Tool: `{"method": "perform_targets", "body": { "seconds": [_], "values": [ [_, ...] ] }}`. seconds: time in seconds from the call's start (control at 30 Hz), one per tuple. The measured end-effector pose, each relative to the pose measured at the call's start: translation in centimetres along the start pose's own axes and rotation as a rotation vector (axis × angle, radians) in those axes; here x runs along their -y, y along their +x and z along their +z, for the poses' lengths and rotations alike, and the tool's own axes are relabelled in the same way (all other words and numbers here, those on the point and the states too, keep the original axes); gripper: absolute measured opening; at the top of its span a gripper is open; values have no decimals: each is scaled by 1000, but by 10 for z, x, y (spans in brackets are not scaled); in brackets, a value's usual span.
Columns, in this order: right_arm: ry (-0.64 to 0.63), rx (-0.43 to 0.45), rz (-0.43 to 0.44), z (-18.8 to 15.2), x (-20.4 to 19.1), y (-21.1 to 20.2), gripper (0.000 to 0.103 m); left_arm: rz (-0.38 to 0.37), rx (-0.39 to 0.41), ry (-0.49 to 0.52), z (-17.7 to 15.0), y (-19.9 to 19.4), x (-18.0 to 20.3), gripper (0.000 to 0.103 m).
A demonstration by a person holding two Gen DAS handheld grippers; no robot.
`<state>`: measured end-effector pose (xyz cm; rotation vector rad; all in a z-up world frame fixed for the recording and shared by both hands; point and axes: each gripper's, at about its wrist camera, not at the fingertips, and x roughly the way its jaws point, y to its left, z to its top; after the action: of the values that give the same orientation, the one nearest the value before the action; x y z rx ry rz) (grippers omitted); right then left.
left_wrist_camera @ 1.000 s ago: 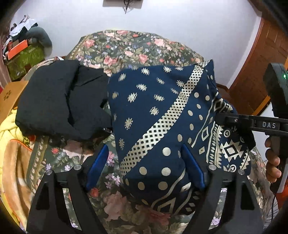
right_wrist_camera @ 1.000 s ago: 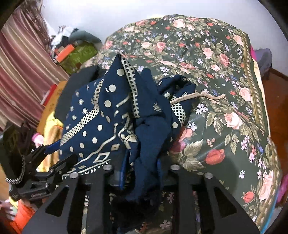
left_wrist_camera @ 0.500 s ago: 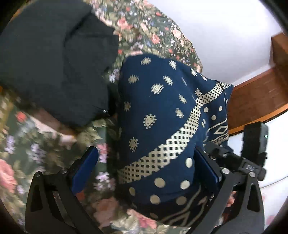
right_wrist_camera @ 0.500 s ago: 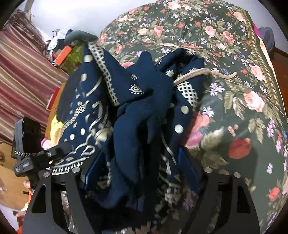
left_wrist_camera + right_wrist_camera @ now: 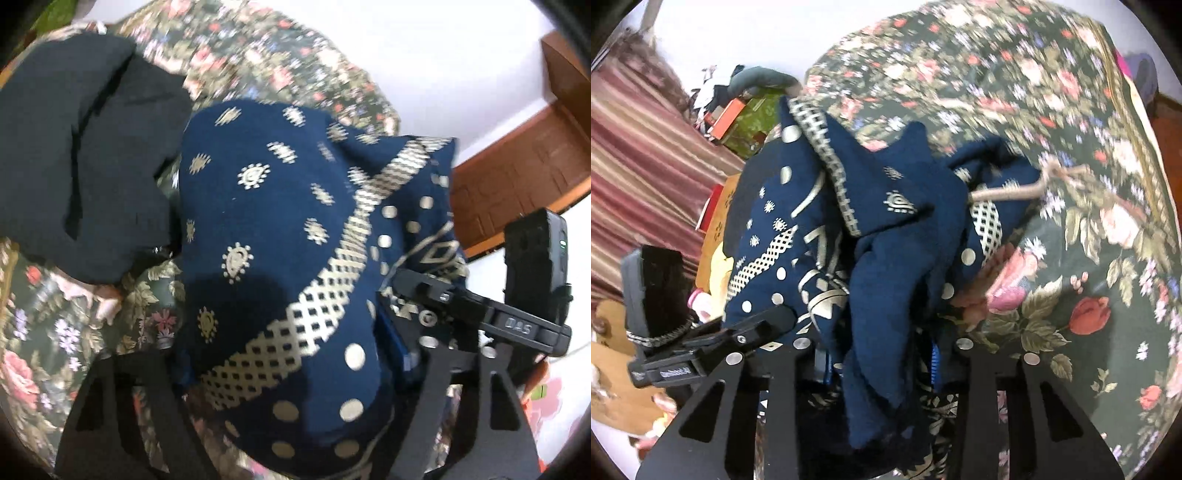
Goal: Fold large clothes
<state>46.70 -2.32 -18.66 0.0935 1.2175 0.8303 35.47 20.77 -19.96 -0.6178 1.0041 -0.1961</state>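
Note:
A navy blue cloth with gold dots and lattice bands [image 5: 280, 236] is bunched up over the floral bedspread [image 5: 48, 332]. My left gripper [image 5: 291, 369] is closed on a thick fold of it, the blue pads pressing both sides. My right gripper [image 5: 882, 362] is shut on another hanging bunch of the same cloth [image 5: 879, 258], with a beige drawstring [image 5: 1008, 190] trailing to the right. The right gripper also shows at the right edge of the left wrist view [image 5: 480, 317], and the left gripper shows at the left in the right wrist view [image 5: 713, 347].
A black folded garment [image 5: 81, 147] lies on the bed left of the blue cloth. The floral bedspread [image 5: 1052, 110] stretches far to the right. Clutter and boxes [image 5: 735, 110] stand by the striped curtain [image 5: 639, 147]. A wooden door [image 5: 524, 173] is at the right.
Both grippers have closed in from wide open onto the blue cloth. The two grippers have come closer together and the cloth is bunched higher between them.

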Motion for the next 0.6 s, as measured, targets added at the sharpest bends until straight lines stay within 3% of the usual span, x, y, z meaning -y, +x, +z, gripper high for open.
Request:
{"method": "perform_targets", "body": {
  "seconds": [0.2, 0.33, 0.6],
  "values": [
    [-26, 32, 89, 19, -43, -6, 33, 40, 145, 56, 13, -80, 2, 73],
    [-108, 78, 147, 44, -93, 1, 33, 77, 205, 62, 37, -125, -11, 73],
    [-194, 110, 227, 107, -165, 61, 33, 186, 308, 53, 92, -183, -69, 73]
  ]
}}
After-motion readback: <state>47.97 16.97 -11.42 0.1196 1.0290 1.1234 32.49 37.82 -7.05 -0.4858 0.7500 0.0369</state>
